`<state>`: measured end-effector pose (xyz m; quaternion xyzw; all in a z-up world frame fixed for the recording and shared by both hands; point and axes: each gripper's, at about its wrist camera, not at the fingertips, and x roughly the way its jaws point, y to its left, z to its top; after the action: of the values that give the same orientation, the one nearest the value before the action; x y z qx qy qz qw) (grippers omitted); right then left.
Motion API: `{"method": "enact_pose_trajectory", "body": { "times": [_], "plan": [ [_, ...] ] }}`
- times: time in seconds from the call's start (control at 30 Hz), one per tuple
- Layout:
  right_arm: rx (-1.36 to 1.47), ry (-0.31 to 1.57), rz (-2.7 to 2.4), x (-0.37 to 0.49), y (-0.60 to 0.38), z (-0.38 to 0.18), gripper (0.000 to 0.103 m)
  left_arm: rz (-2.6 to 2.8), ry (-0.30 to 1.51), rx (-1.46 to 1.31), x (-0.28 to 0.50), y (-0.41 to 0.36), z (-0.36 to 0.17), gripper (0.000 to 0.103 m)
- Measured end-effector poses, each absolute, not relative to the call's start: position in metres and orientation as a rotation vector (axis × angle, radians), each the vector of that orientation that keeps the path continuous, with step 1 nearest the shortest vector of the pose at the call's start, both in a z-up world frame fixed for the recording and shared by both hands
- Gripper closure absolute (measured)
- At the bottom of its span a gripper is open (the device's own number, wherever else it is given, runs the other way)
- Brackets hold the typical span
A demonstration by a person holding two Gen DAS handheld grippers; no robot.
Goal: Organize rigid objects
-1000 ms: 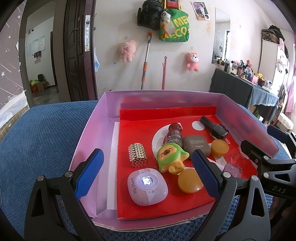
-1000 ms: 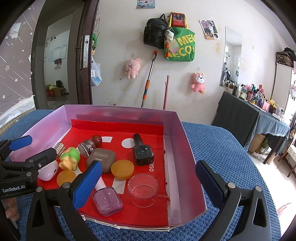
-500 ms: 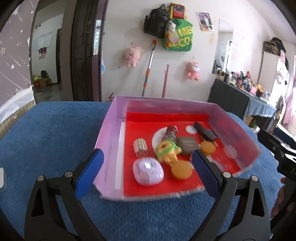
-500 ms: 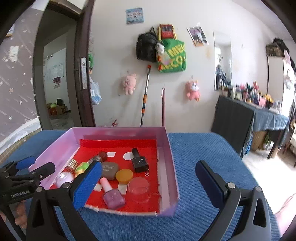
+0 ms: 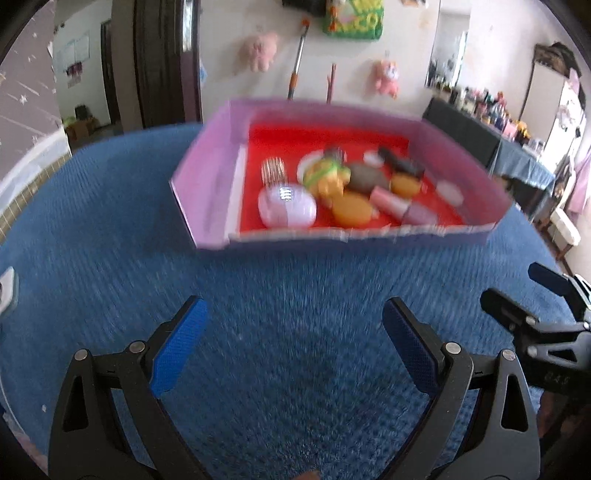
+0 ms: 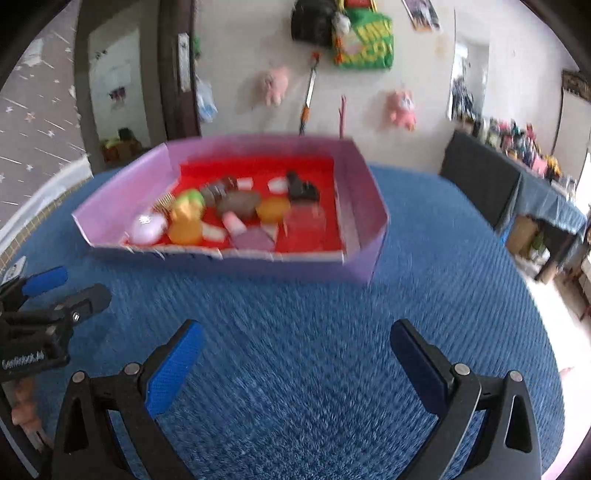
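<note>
Blue textured cloth [image 5: 288,295] is covering the surface in front of me, and a white wall hung with plush toys and a green bag [image 5: 352,18] is standing behind it.

Through the left wrist camera, my left claw [image 5: 293,349] is hanging over bare blue cloth with its blue pads spread wide and nothing between them. Beyond it the purple box [image 5: 207,192] with the red lining is sitting on the cloth, well apart from the claw. Inside it are lying a white round case [image 5: 286,205], a yellow-and-green toy figure [image 5: 327,177], two orange discs, a grey oval case [image 5: 365,177], a silver studded piece [image 5: 272,170] and what is probably a pink nail-polish bottle [image 5: 402,206], though the blur is making that hard to confirm. My right claw [image 5: 517,295] is showing at the right edge.

Through the right wrist camera, my right claw [image 6: 295,360] is likewise gaping wide and holding nothing, over the cloth and short of the box [image 6: 364,184]. The same small things are crowding the left and middle of the box floor, while its right strip is showing bare lining. My left claw [image 6: 62,286] is poking in at the left edge.
</note>
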<state>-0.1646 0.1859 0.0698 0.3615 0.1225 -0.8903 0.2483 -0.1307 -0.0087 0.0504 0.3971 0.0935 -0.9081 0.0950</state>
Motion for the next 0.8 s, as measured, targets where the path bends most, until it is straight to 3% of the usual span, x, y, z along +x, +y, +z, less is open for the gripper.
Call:
{"method": "enact_pose_trajectory", "body": {
  "times": [0.33,0.8],
  "plan": [
    [1.188,0.399,-2.386,-0.18,0.182,0.046,0.0,-2.608,0.205,1.279,-0.141,0.0,0.028,0.005],
    [1.216,0.354,-2.406,-0.18,0.19,0.046,0.0,-2.581,0.224,1.276,-0.141,-0.004,0.029,0.0]
  ]
}}
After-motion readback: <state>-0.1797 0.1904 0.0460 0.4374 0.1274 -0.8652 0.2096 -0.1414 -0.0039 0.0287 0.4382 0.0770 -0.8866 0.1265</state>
